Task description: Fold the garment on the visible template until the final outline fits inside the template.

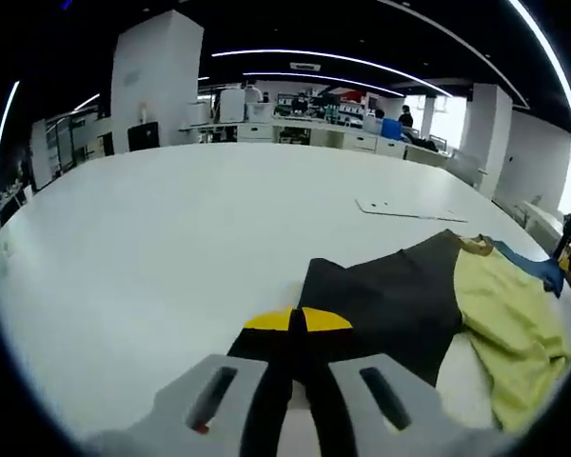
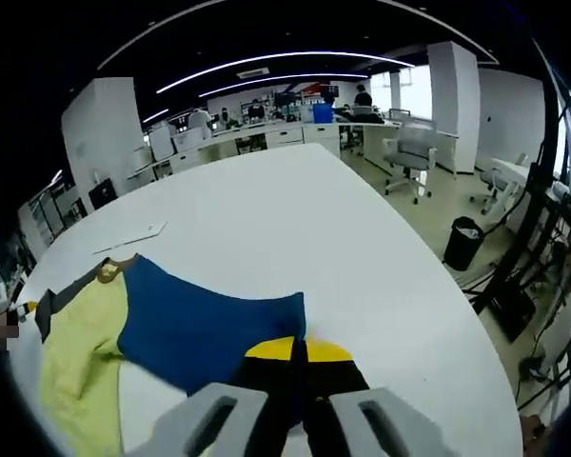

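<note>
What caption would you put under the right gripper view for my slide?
The right claw pinches the blue sleeve of a yellow garment on a white table.

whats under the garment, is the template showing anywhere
The garment, with black, yellow-green and blue panels, lies on the bare white table. No template outline shows around its edges. A flat white sheet lies apart, beyond it. Anything beneath the cloth is covered.

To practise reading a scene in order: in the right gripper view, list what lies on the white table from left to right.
Yellow-green panel of the garment → blue panel of the garment → right gripper, jaws together at the blue panel's edge → bare white table.
</note>
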Action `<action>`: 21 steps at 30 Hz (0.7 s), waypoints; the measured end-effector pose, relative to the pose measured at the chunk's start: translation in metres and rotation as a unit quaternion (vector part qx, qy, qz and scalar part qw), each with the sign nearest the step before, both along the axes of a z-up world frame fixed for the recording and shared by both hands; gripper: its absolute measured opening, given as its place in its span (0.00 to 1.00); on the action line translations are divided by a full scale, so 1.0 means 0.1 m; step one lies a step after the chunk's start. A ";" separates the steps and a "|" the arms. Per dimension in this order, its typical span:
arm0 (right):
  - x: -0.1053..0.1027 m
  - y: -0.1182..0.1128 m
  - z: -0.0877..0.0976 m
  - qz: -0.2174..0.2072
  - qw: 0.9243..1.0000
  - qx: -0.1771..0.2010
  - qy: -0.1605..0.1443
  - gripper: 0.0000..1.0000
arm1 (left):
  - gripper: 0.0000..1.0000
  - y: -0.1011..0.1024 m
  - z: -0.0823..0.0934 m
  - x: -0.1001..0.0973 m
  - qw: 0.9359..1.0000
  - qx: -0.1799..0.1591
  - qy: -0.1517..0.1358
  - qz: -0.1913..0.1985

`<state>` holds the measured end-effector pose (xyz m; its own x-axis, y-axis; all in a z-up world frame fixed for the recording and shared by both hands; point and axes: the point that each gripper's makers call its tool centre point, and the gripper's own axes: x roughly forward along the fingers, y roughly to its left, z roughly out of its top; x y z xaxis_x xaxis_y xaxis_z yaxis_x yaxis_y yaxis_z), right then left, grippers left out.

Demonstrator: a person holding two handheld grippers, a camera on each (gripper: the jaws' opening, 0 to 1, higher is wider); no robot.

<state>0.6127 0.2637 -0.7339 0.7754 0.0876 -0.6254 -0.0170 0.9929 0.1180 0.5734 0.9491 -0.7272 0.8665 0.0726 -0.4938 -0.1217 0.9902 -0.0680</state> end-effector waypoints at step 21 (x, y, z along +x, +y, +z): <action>-0.24 0.46 0.20 0.102 0.995 -0.014 0.004 0.55 | 0.34 -0.47 0.31 -0.32 0.996 0.010 -0.017 -0.082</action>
<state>0.5889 0.3099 -0.7139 0.7389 0.2253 -0.6351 -0.2173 0.9718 0.0919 0.5417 0.9020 -0.6959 0.8838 -0.0617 -0.4638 0.0437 0.9978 -0.0497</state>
